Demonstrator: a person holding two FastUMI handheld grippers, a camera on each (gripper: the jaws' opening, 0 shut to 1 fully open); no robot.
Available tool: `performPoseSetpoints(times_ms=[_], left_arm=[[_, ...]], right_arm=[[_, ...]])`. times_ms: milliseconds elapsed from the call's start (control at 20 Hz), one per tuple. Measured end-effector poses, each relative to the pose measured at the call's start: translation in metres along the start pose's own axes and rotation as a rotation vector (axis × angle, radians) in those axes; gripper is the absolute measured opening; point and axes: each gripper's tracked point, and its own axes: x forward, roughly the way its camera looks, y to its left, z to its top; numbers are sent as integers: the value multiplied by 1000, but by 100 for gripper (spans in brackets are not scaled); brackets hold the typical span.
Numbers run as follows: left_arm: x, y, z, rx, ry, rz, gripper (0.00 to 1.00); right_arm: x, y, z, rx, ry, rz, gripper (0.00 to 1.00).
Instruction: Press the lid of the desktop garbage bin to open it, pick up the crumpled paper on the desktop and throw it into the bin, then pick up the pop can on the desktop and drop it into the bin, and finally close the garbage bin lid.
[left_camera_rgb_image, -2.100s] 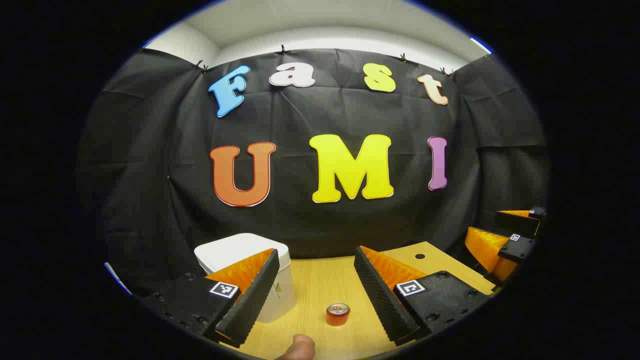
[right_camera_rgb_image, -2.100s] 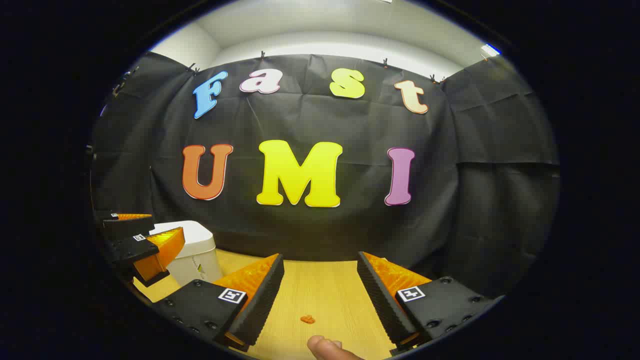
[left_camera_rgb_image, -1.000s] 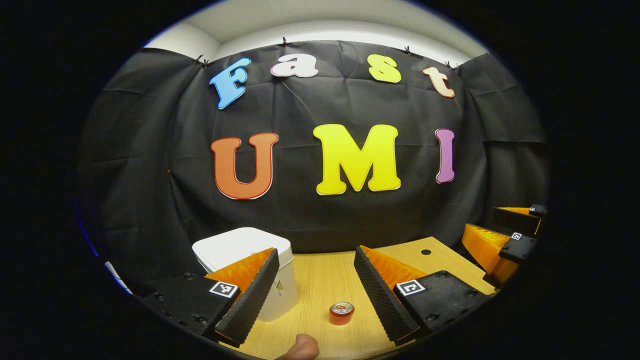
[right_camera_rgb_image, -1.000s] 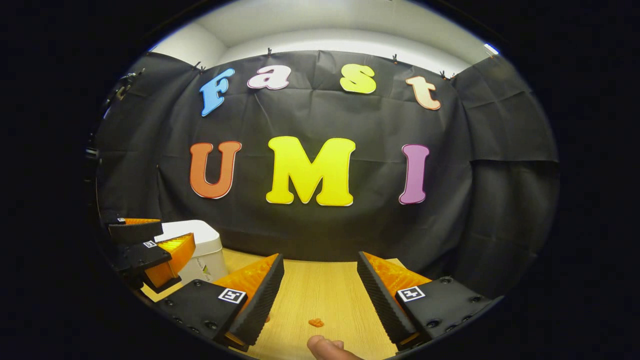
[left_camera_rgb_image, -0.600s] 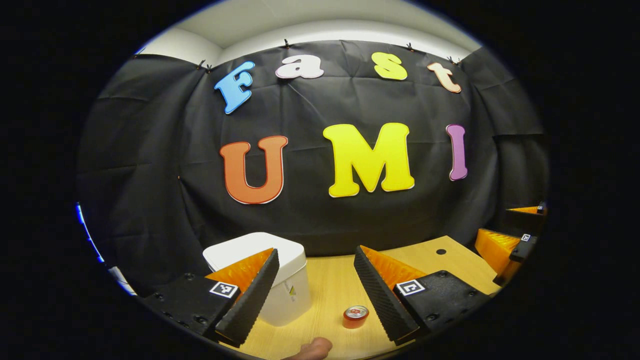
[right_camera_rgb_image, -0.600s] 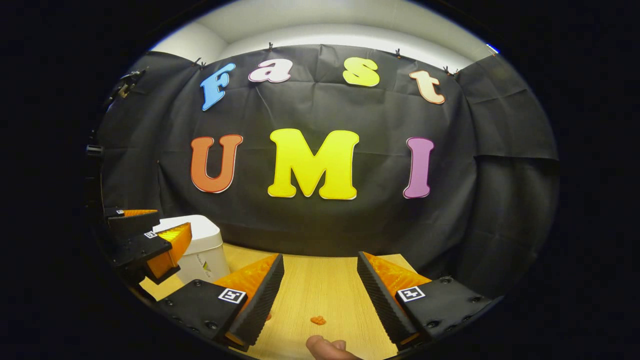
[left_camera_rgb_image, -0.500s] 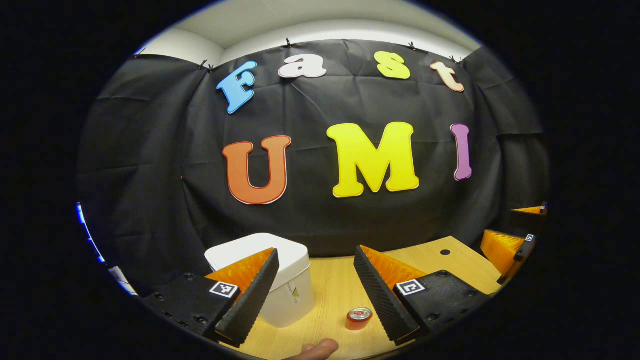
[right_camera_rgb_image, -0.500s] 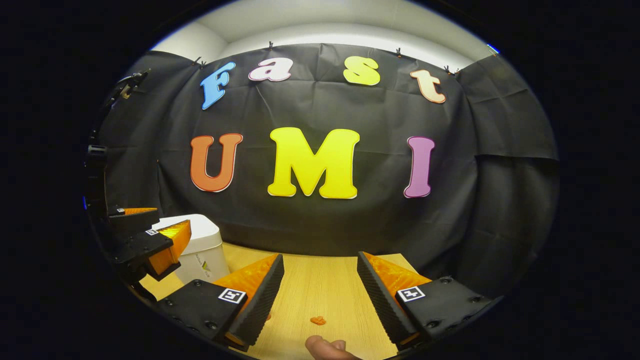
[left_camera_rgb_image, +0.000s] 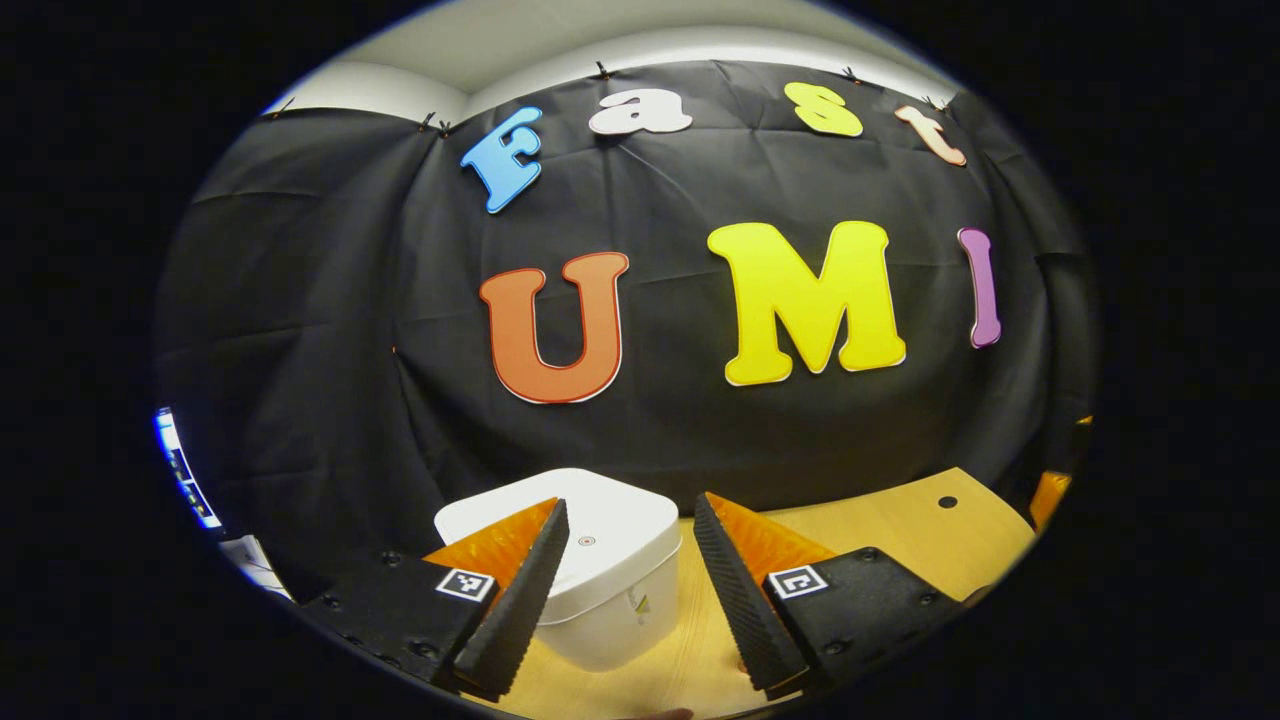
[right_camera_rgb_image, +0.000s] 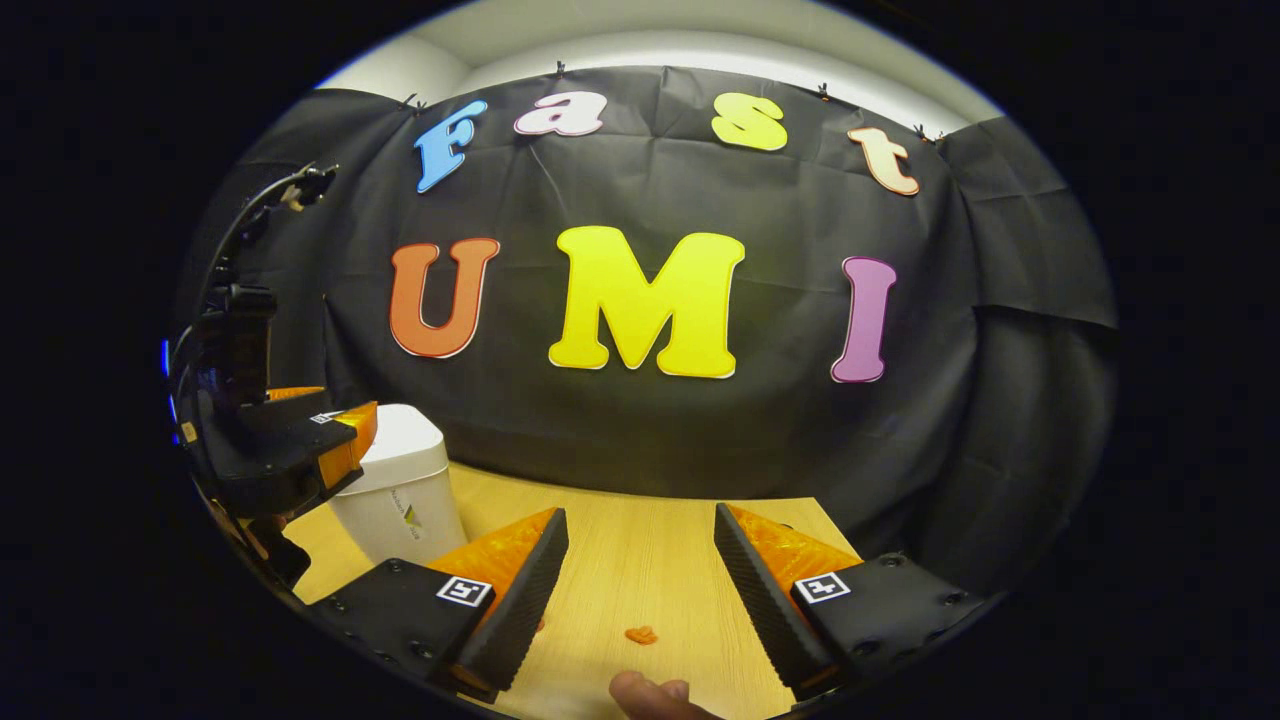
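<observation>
So the left gripper (left_camera_rgb_image: 625, 620) has its fingers spread, hovering right in front of the white bin (left_camera_rgb_image: 600, 570), which sits near the surface's (left_camera_rgb_image: 900, 520) back left corner with its lid (left_camera_rgb_image: 590, 525) down. Right gripper (right_camera_rgb_image: 640, 615) is spread too, holding nothing, with a small orange scrap (right_camera_rgb_image: 640, 634) on the wood between its fingers and a fingertip (right_camera_rgb_image: 650, 695) at the bottom edge.

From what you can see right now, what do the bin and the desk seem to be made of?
The bin looks like smooth white plastic: rounded moulded corners, a soft sheen, a lid seam. The desk looks like light wood or a wood-grain laminate, matte, with fine straight grain lines; which one I cannot tell.
</observation>
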Motion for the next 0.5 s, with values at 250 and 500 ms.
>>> performPoseSetpoints(times_ms=[250, 500], left_arm=[[30, 12, -15, -43, 58, 56, 46], [46, 24, -28, -56, 93, 100, 21]], right_arm=[[5, 1, 3, -7, -6, -4, 94], [9, 9, 0, -22, 3, 6, 94]])
